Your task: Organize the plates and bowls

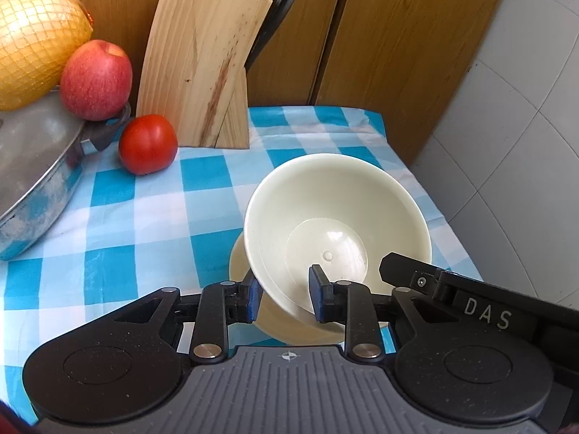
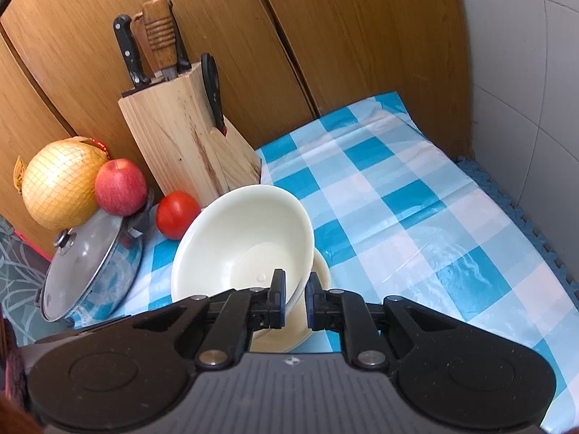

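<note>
A cream bowl (image 1: pixel 336 224) is held tilted at the centre of both views, above a blue-checked tablecloth (image 1: pixel 144 217), with a cream plate (image 1: pixel 239 256) beneath it. The left gripper (image 1: pixel 286 289) and right gripper (image 2: pixel 295 300) each pinch the bowl's near rim, one finger inside, one outside. At upper left stand a knife block (image 1: pixel 202 72), an apple (image 1: pixel 96 79), a tomato (image 1: pixel 148 144) and a lidded pot (image 1: pixel 39 173)

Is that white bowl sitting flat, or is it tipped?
Tipped. The bowl leans with its opening toward the cameras, both grippers clamped on its rim above a plate.
</note>
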`<state>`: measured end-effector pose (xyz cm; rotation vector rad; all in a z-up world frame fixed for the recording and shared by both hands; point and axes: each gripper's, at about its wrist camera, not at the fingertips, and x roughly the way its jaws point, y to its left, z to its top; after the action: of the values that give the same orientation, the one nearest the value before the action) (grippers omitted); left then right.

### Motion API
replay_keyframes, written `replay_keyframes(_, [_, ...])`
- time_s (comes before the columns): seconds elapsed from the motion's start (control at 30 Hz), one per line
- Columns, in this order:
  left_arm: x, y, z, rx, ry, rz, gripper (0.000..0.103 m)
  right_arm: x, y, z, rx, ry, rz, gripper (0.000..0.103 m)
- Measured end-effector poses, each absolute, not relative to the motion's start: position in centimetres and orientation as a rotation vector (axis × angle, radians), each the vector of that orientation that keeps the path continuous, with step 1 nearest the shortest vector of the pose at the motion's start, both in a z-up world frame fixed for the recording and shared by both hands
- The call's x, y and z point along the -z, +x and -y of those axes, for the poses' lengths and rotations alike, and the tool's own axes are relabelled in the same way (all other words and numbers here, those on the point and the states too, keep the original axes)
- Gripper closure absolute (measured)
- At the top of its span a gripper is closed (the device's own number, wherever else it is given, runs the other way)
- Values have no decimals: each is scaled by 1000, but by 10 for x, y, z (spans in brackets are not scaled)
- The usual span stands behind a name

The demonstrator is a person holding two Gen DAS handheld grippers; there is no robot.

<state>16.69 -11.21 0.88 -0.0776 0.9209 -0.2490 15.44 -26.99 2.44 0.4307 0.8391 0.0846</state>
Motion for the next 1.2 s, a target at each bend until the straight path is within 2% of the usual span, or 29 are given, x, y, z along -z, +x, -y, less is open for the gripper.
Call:
replay_keyframes(0.13, [-5, 168, 111, 229, -54, -918, 67, -17, 157, 266, -77, 404, -862, 89])
replay_keyframes(0.2, [-4, 168, 109, 221, -51, -920, 64, -16, 157, 267, -60, 396, -862, 83])
replay_keyframes(0.37, [-6, 169, 101, 208, -75, -914, 61, -16, 154, 277, -24, 412, -847, 78])
replay_keyframes(0.63, [-6, 167, 103, 217, -83, -919, 58, -11, 155, 283, -36, 461, -860, 74])
replay_keyframes(0.87, [-1, 171, 101, 224, -106, -934, 47, -4, 162, 281, -17, 456, -879, 73])
replay_keyframes(1.03, [5, 174, 102, 217, -97, -952, 42, -1, 165, 280, -10, 452, -886, 72])
replay_keyframes(1.1, [7, 175, 100, 207, -104, -958, 36, 1, 166, 281, -5, 460, -890, 71])
replay_keyframes(1.2, [8, 177, 98, 198, -109, -960, 33, 3, 167, 282, 1, 470, -891, 68])
